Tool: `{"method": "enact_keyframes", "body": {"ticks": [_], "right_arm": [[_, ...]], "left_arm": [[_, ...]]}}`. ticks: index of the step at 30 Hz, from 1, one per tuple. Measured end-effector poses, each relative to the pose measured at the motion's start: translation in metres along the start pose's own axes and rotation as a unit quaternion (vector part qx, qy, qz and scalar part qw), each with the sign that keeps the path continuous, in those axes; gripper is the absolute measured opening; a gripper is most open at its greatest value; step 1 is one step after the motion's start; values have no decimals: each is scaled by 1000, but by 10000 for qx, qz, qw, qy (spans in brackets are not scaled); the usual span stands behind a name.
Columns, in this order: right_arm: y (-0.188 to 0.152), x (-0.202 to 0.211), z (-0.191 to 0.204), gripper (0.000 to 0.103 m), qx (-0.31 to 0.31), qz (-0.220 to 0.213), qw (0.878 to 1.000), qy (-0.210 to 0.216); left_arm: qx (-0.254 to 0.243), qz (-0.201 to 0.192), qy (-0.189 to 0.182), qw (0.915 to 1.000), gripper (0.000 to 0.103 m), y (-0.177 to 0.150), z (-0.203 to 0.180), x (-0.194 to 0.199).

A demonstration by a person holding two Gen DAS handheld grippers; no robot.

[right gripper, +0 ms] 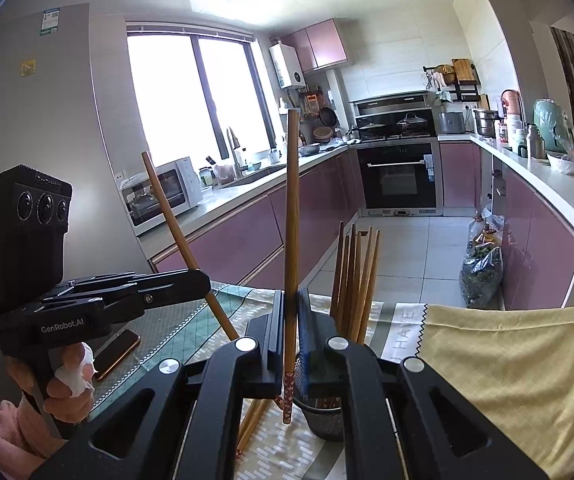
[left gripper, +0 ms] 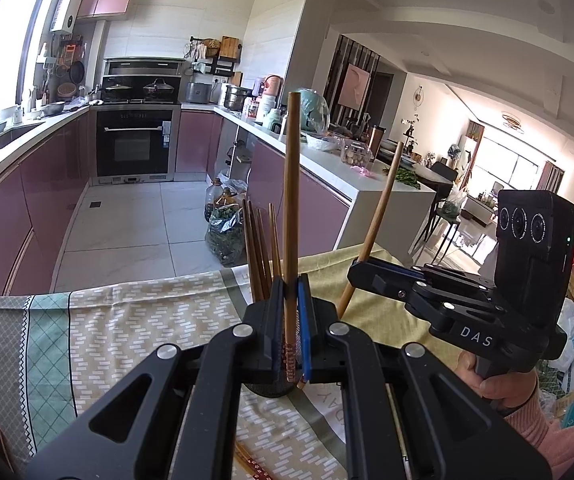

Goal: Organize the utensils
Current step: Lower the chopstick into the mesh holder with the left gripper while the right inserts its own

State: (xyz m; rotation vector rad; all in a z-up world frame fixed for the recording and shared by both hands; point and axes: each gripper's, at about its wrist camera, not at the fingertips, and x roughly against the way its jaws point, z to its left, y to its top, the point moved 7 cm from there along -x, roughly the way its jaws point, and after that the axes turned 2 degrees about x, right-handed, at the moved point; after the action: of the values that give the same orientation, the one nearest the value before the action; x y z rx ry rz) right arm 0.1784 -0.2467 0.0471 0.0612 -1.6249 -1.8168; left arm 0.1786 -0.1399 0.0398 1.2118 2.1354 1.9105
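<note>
Left hand-held gripper (left gripper: pixel 291 292): black jaws with blue pads clamped on one round wooden chopstick (left gripper: pixel 291 200), upright, its patterned red end low. Beyond it, a dark mesh holder (right gripper: pixel 323 412) on the table's patterned cloth (left gripper: pixel 127 320) carries a loose bundle of slim brown chopsticks (right gripper: pixel 353 280). Right hand-held gripper (right gripper: pixel 290 312): jaws pinched on a second chopstick (right gripper: pixel 291 220), upright over the table's near edge.

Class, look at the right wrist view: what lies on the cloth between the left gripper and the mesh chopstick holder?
A phone lies near the left gripper; loose chopsticks lie beside the holder. Between them, bare tablecloth.
</note>
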Motion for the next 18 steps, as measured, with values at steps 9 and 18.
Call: {"method": "enact_keyframes", "body": {"ticks": [9, 18], "right_arm": [[9, -4, -3, 6, 40, -89, 9999, -83], [13, -10, -6, 6, 70, -128, 9997, -186]], "left_arm": [[-58, -91, 29, 9999, 8, 8, -4, -2], [-80, -115, 123, 9998, 8, 10, -3, -7]]}}
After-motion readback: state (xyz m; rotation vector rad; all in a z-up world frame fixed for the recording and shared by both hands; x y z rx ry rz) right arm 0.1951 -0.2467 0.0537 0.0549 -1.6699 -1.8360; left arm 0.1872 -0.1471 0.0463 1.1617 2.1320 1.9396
